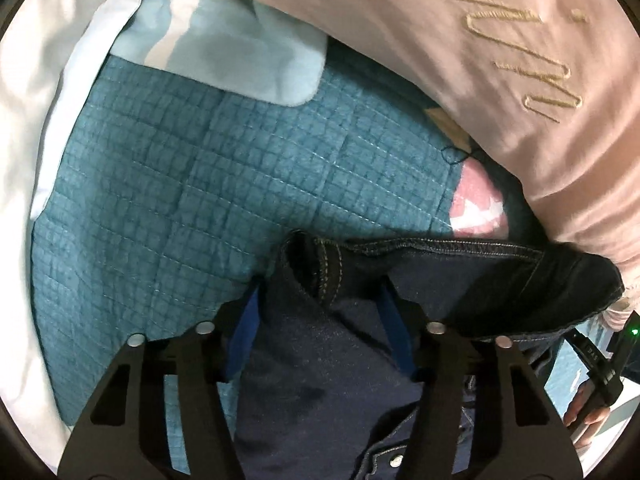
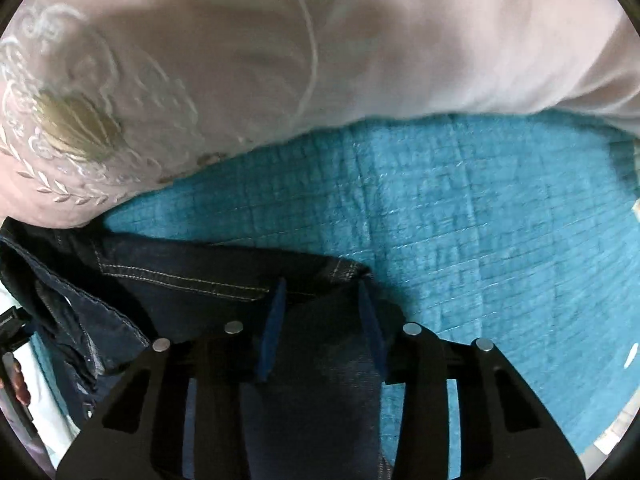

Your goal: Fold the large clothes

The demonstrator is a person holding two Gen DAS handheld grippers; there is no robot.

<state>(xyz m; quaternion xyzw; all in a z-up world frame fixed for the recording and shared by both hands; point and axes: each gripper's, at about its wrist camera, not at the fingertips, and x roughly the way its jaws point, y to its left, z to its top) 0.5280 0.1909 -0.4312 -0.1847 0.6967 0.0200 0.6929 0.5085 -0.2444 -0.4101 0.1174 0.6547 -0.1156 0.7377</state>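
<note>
Dark blue jeans (image 1: 440, 276) lie on a teal quilted bedspread (image 1: 180, 180), with the stitched hem edge uppermost. My left gripper (image 1: 320, 284) points down at one hem corner, and bunched denim fills the gap between its blue pads. In the right wrist view the jeans (image 2: 180, 264) run off to the left. My right gripper (image 2: 322, 282) holds the other hem corner, its pads pressed on a fold of denim. A button of the jeans shows near the bottom of the left wrist view.
A pink sweatshirt (image 1: 440, 60) with gold embroidered lettering lies just beyond the jeans, and its embroidered crest shows on the sweatshirt (image 2: 280, 60) in the right wrist view. A light blue folded cloth (image 1: 240, 52) and a white sheet (image 1: 40, 100) are at the upper left. A hand (image 1: 588, 412) holds the other gripper at the right.
</note>
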